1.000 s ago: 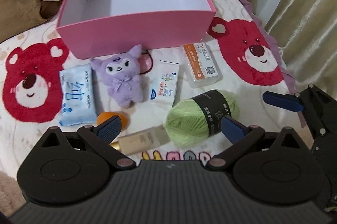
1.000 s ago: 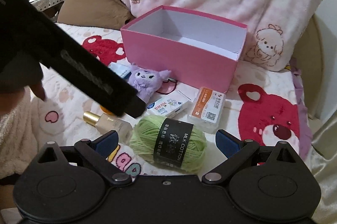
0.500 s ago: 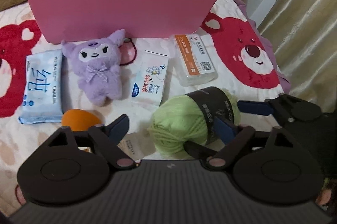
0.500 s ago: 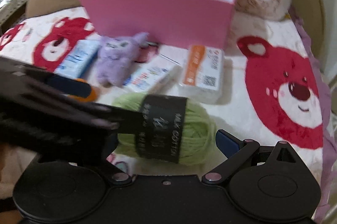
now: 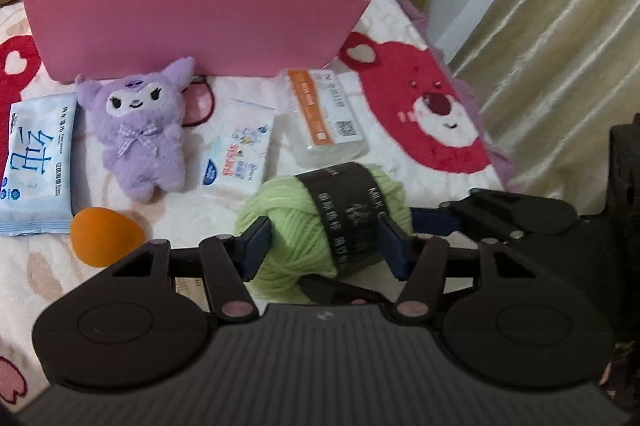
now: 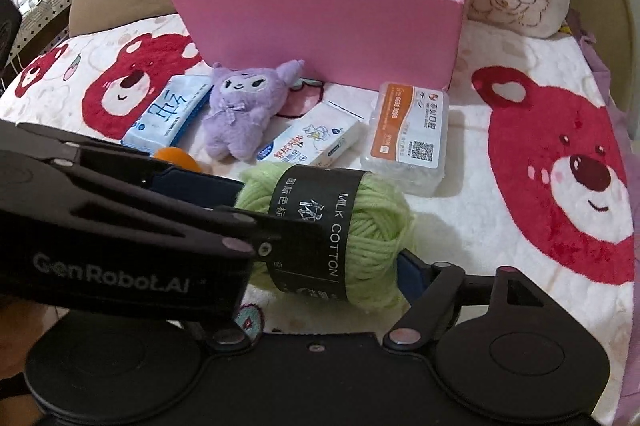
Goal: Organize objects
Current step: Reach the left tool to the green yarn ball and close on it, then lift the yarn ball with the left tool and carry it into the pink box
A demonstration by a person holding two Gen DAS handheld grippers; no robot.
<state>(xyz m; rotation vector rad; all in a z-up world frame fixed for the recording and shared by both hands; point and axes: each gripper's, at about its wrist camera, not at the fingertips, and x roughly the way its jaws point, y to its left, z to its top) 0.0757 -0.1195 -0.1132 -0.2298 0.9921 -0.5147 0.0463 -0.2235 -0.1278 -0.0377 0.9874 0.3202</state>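
So far nothing is stowed: the pink box (image 5: 192, 22), upper centre of both views, shows only its bare white inside where the interior can be seen.

Items outstanding, all on the bear-print blanket (image 6: 560, 166) in front of the box:
- Purple plush doll (image 5: 140, 130), left of centre, lying face up.
- Blue wet-wipe pack (image 5: 36, 162), far left.
- White tissue pack (image 5: 240, 150), centre.
- Clear case with orange label (image 5: 328, 118), right of centre.
- Orange sponge egg (image 5: 104, 236), lower left.
- Cream bottle, mostly hidden behind the left tool; only a scrap of label shows.
- Green yarn ball (image 6: 340, 226), black band reading MILK COTTON, lower centre, resting on the blanket.

Tools:
- Left gripper (image 5: 326, 246): jaws have just been closing, now partly open, straddling the yarn ball; the blue pads sit against or just beside the wool, and a firm pinch cannot be confirmed.
- Right gripper (image 6: 320, 258): jaws have just been closing; the yarn ball lies between them, right pad close to the wool, left pad hidden behind the other tool.

Assessment: first pick under way; every item remains to be boxed.
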